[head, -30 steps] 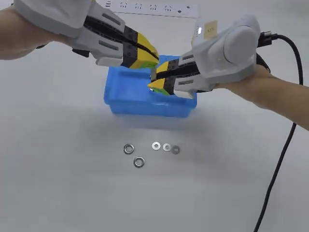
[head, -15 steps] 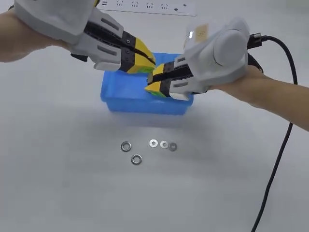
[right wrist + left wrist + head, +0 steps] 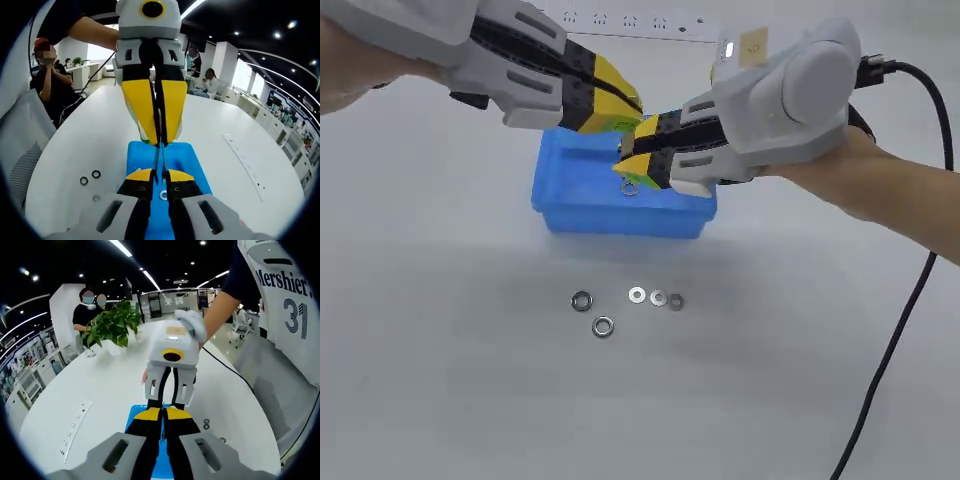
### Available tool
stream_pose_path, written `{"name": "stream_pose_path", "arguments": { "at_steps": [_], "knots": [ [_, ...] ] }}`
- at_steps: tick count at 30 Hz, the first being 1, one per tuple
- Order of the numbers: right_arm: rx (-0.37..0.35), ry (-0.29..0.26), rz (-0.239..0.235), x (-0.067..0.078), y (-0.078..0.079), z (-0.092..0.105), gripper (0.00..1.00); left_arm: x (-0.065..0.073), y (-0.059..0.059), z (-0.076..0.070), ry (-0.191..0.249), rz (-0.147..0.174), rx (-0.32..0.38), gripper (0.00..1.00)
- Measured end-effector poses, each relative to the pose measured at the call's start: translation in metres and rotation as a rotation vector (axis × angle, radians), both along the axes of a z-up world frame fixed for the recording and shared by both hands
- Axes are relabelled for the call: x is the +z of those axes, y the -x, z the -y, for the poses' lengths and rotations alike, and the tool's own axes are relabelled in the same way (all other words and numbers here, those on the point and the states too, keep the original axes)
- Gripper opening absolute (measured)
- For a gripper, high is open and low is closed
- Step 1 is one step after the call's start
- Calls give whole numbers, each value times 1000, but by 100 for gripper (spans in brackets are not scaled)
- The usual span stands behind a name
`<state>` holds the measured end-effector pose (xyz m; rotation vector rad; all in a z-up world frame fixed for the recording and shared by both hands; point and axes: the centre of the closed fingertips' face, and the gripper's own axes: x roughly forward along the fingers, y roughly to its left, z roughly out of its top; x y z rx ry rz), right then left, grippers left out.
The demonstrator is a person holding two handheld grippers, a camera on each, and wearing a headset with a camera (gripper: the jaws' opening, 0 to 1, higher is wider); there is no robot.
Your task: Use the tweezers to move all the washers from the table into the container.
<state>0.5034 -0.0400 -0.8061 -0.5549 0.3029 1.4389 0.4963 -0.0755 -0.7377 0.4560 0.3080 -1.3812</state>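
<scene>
One washer at the container, five more to go
Head view: left gripper (image 3: 623,117) and right gripper (image 3: 638,168) meet over the blue container (image 3: 570,205); one washer (image 3: 628,188) shows inside it, five washers (image 3: 637,295) lie on the table (image 3: 440,380) in front. Left gripper view: own jaws together. Right gripper view: both grippers pinch the tweezers (image 3: 159,155), arms nearly closed; whether they hold the washer, I cannot tell

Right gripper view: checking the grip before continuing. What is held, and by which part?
The tweezers, spanning between both grippers: left gripper pinches one end, right gripper the other.
</scene>
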Motion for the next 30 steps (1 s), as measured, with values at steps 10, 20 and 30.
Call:
{"name": "stream_pose_path", "arguments": {
  "at_steps": [10,20,30],
  "knots": [
    [34,-43,18,27,43,1,11,27,42,1,46,-1,1,5],
    [97,-14,0,6,93,-1,11,12,97,-1,51,-28,17,5],
    [132,36,-59,-29,137,-4,11,-23,132,-7,46,-116,78,5]
  ]
}}
